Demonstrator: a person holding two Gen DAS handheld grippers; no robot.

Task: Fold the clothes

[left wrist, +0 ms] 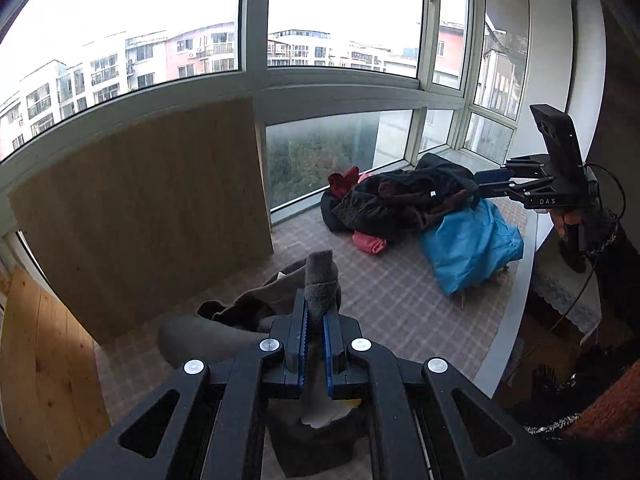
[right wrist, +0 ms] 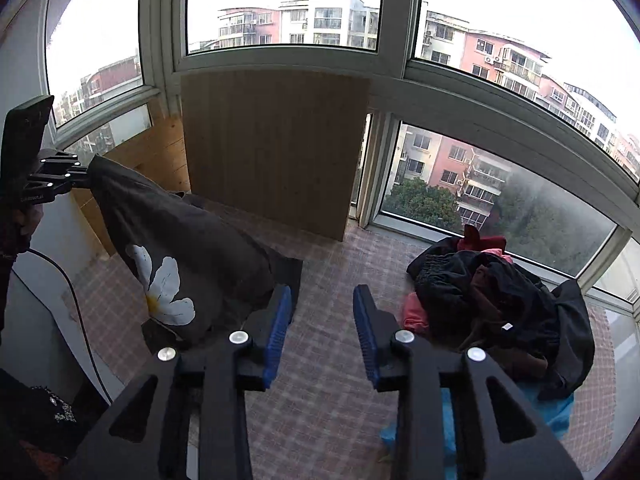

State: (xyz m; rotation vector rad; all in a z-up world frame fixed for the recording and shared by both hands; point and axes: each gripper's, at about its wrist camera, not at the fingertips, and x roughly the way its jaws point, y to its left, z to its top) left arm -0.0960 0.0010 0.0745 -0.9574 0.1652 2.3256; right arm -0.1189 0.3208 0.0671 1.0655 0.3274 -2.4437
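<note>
My left gripper [left wrist: 316, 316] is shut on a corner of a dark grey garment [left wrist: 320, 276] and lifts it off the checked surface. In the right wrist view the same grey garment [right wrist: 188, 248] hangs stretched from the left gripper [right wrist: 86, 174] and shows a white flower print [right wrist: 164, 288]. My right gripper [right wrist: 322, 312] is open with nothing between its blue pads, over the surface between the garment and a pile of dark clothes [right wrist: 500, 300]. In the left wrist view the right gripper [left wrist: 482, 184] hovers at the top edge of that clothes pile [left wrist: 404, 196].
The pile holds black, brown, red and pink pieces [left wrist: 370, 244] with a blue garment [left wrist: 472, 248] beside it. A wooden panel [right wrist: 272, 148] stands against the window. Large window panes [left wrist: 340, 12] surround the checked surface [left wrist: 384, 300]. A hand [left wrist: 568, 220] holds the right gripper's handle.
</note>
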